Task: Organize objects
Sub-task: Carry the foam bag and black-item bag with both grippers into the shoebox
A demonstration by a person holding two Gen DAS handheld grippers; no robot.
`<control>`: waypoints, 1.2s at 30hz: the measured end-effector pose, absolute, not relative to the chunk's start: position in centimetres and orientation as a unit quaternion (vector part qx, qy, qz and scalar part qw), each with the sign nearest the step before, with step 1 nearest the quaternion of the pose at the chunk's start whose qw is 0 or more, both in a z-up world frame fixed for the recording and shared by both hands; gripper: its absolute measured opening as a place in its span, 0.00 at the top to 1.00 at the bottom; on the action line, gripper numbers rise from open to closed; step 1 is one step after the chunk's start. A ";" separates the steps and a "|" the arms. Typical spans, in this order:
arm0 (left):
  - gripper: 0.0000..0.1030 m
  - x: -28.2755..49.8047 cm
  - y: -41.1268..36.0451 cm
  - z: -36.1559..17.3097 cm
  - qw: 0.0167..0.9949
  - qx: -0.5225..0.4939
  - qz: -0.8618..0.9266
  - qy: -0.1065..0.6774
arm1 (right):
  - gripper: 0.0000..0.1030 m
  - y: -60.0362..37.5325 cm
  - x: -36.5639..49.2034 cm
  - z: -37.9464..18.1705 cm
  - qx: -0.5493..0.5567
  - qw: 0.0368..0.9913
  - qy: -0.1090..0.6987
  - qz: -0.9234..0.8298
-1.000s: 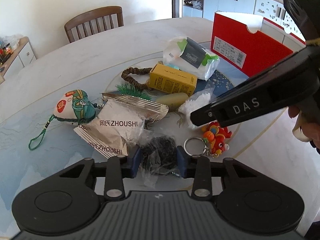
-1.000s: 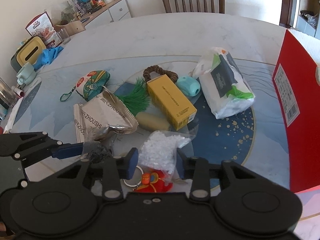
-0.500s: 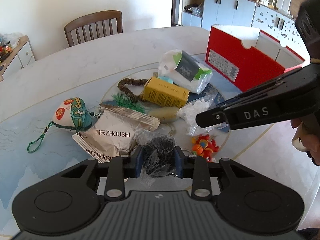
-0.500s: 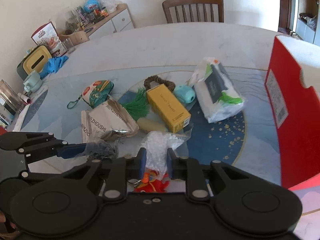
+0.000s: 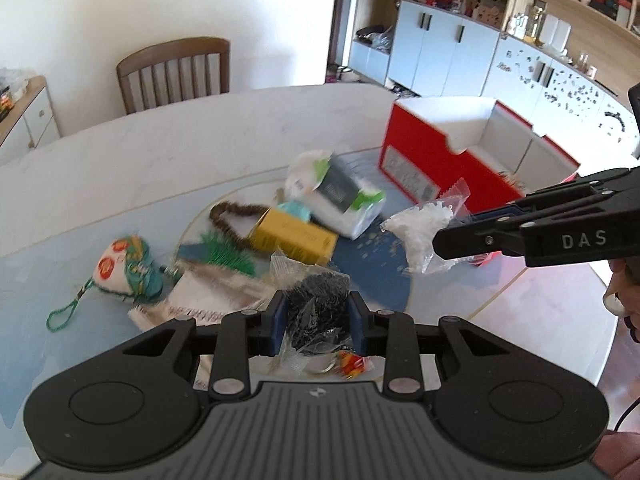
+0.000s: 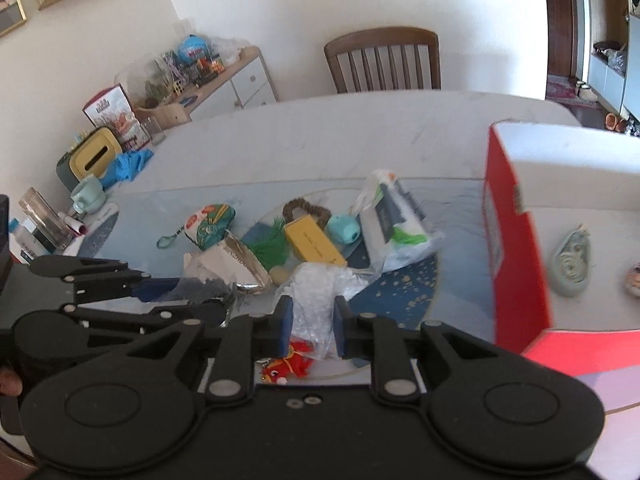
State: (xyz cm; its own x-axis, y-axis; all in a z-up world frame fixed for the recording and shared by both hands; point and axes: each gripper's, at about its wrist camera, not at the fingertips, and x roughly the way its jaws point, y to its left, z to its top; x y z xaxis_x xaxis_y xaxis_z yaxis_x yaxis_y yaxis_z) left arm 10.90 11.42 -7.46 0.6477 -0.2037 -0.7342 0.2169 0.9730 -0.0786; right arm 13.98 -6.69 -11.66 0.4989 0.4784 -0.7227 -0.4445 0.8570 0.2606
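My left gripper (image 5: 318, 314) is shut on a clear bag of black bits (image 5: 316, 300) and holds it above the table; the gripper also shows at the left of the right wrist view (image 6: 208, 288). My right gripper (image 6: 308, 322) is shut on a clear bag of white bits (image 6: 316, 292), lifted off the table; that bag also shows in the left wrist view (image 5: 424, 228). An open red box (image 5: 448, 164) with a white inside stands at the right, also in the right wrist view (image 6: 516, 232).
On the table lie a yellow box (image 5: 294, 236), a tissue pack (image 5: 340, 192), a bead bracelet (image 5: 232, 216), green grass toy (image 5: 224, 256), snack packets (image 5: 200, 304), an embroidered pouch (image 5: 126, 268), a teal object (image 6: 344, 230) and a red keychain toy (image 6: 288, 364). A chair (image 5: 176, 72) stands behind.
Both grippers have risen with their bags, so the table objects look farther away. The right gripper closed on the white bag a second ago and has carried it up toward the red box.
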 end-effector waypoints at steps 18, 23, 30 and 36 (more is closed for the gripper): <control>0.70 14.9 1.7 -3.3 0.912 0.016 -0.165 0.374 | 0.81 -18.1 15.0 -7.2 0.042 0.897 0.382 0.217; 0.70 16.8 -1.6 -3.1 0.909 0.019 -0.175 0.377 | 0.81 -22.2 16.3 -7.1 0.041 0.904 0.378 0.197; 0.70 19.5 -6.2 -3.5 0.900 0.023 -0.185 0.393 | 0.81 -27.0 19.0 -7.4 0.035 0.908 0.381 0.172; 0.70 22.0 -9.6 -3.9 0.892 0.020 -0.189 0.410 | 0.81 -29.0 21.8 -8.7 0.029 0.904 0.395 0.161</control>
